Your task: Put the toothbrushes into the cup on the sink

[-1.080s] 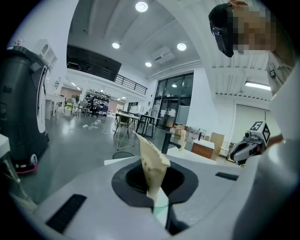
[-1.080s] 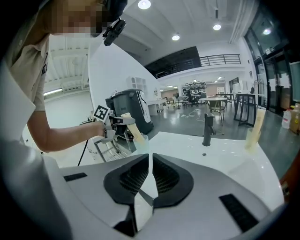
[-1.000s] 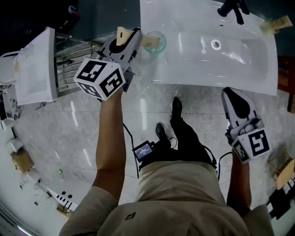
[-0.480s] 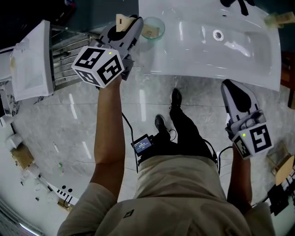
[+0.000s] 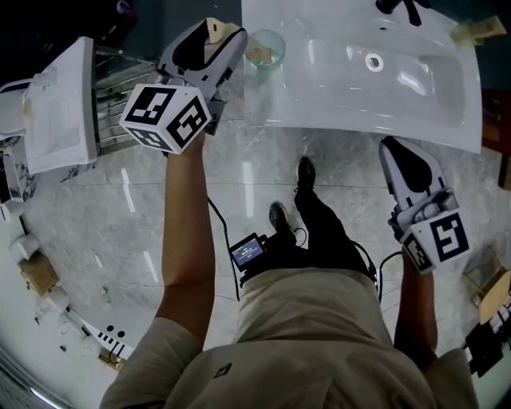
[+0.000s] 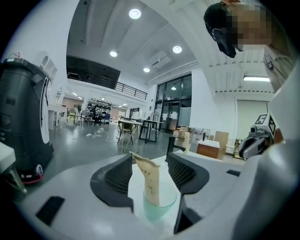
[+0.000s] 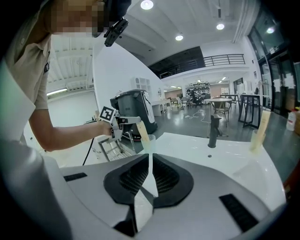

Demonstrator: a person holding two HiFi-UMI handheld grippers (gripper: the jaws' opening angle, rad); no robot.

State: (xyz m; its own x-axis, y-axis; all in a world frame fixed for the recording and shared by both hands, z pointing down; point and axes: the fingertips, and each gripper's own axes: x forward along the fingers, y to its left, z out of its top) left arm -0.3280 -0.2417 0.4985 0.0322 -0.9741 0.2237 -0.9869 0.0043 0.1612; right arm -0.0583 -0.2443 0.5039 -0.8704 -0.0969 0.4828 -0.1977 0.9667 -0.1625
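Note:
A clear greenish cup stands on the near left corner of the white sink. A toothbrush in a tan paper pack leans in the cup, its top toward my left gripper. That gripper's jaws are opening; the pack's top stands between them with neither pad pressing it. A second packed toothbrush lies at the sink's far right corner. My right gripper hangs shut and empty in front of the sink's right side.
A black faucet and the drain mark the basin's middle. Left of the sink are a metal rack and a white fixture. The person's shoes stand on the marble floor below the sink's edge.
The left gripper's jaws have parted from the toothbrush pack, which now stands in the cup. The right gripper has hardly moved.

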